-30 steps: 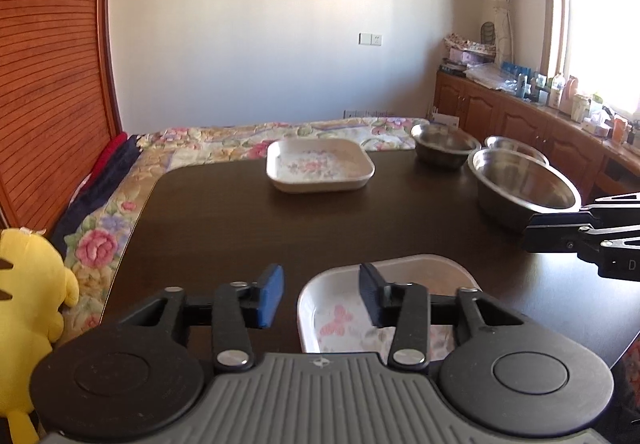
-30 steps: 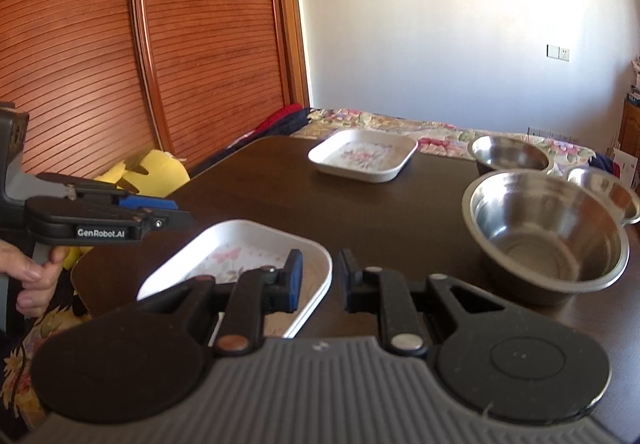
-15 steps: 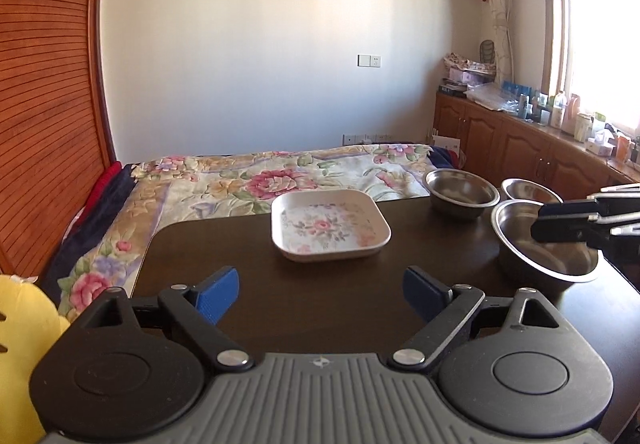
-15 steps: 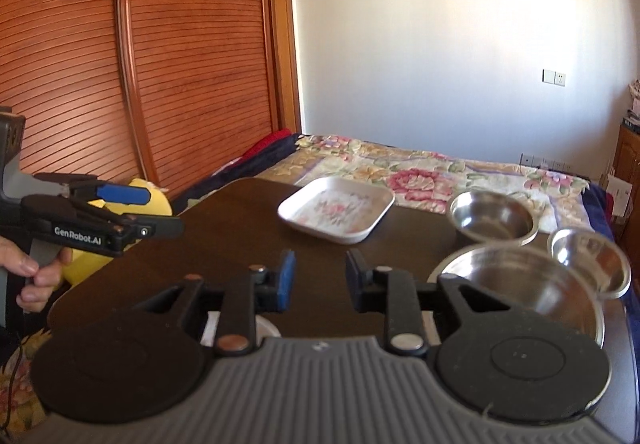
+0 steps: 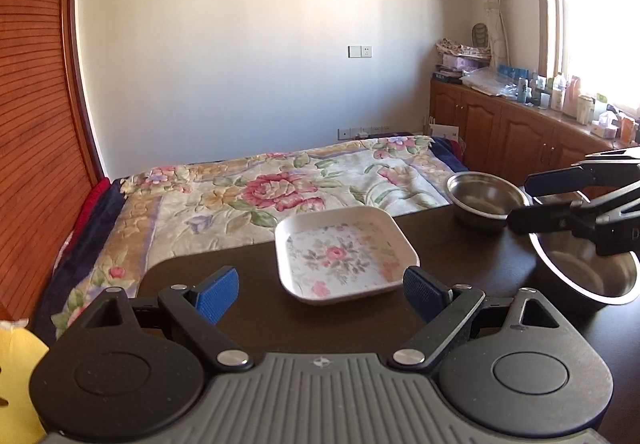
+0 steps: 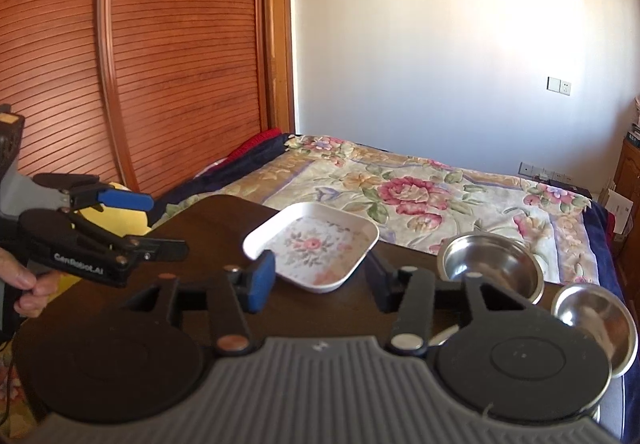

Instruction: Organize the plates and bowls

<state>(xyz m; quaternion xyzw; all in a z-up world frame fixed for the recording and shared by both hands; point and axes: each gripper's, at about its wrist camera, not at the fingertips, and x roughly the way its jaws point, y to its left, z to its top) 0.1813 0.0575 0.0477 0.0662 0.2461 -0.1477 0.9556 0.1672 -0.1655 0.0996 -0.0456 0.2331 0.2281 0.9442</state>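
Nearest the left wrist camera, the left tongs (image 5: pixel 316 290) stand spread wide with nothing between the blue pads; their jaws have just been opening, and no dish is in their grip. Straight ahead at twelve o'clock, just beyond the pad tips, lies the white square plate with a pink flower print (image 5: pixel 344 258), flat on the dark brown table (image 5: pixel 248 308), one corner turned toward the tongs so its diagonal runs roughly along their line. The plate looks a little wider than the spread jaws, so a rim grip seems the likelier next move than a straddle.

The right tongs (image 6: pixel 320 278) are about half open and hold nothing; their jaws have also just been opening. From them the same plate sits at about eleven to twelve o'clock, its near corner showing between the pads without touching them. Both tongs are near the plate; neither is clearly nearer.

In the left view, the large steel bowl (image 5: pixel 588 276) sits at two o'clock under the right tongs, with a medium steel bowl (image 5: pixel 484 198) behind it. The right view adds a small steel bowl (image 6: pixel 596 320) at three o'clock and the person's hand (image 6: pixel 28 284) on the left tongs' handle at nine, but barely shows the large bowl. Beyond the table lies the flowered bed quilt (image 5: pixel 280 184).
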